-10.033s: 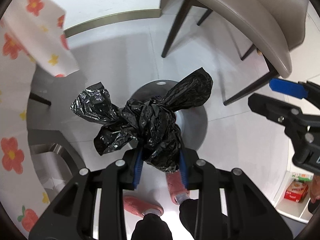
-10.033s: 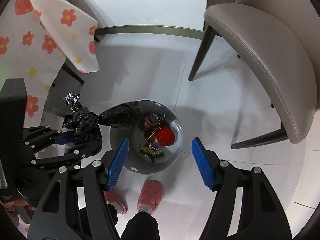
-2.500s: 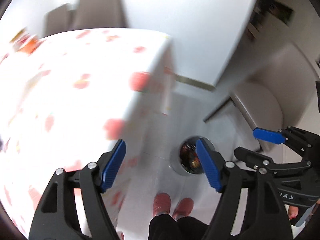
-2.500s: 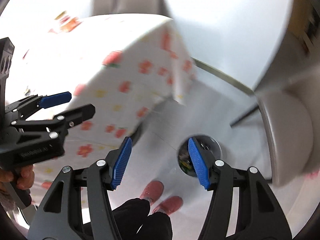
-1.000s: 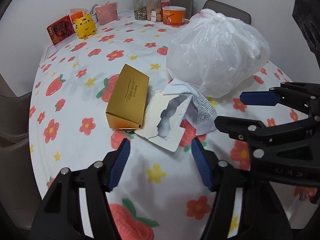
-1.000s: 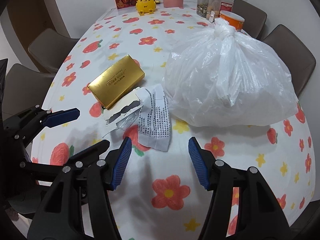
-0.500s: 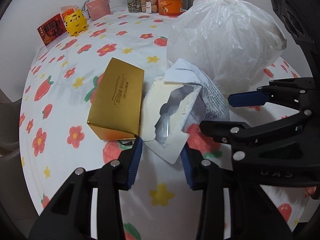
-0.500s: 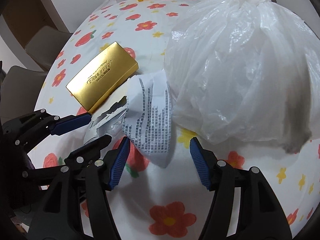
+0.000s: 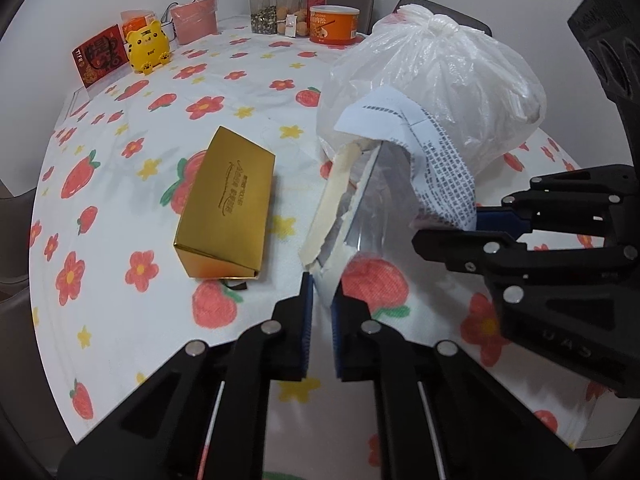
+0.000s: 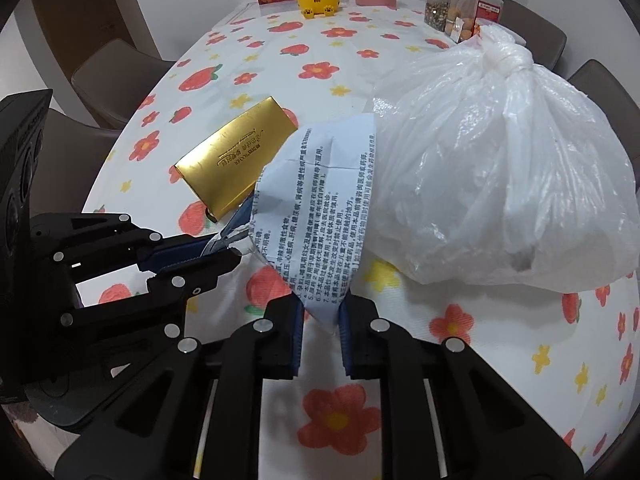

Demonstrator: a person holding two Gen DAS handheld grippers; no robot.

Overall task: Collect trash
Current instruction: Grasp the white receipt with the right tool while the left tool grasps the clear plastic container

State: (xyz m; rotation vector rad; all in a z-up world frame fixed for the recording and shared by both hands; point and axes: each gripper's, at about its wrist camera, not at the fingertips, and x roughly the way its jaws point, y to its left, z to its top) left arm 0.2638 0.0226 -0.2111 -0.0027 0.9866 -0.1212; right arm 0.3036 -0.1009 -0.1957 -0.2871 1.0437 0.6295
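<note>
Both claws pinch trash at the near table edge — torn wrapper on the left, leaflet on the right.

The left gripper (image 9: 321, 288) is clamped on the corner of the torn cream-and-foil wrapper (image 9: 344, 200), whose long axis runs up and away from the claw. The right gripper (image 10: 322, 316) nips the lower tip of the white printed paper leaflet (image 10: 320, 216), which leans on the knotted white plastic bag (image 10: 500, 176). The gold rectangular box (image 9: 228, 200) lies loose on the floral tablecloth (image 9: 160, 312), just left of the wrapper — nearer the left hand.

A home dining room: floral tablecloth (image 9: 240, 92), food jars (image 9: 280, 8), chairs (image 10: 108, 76).
</note>
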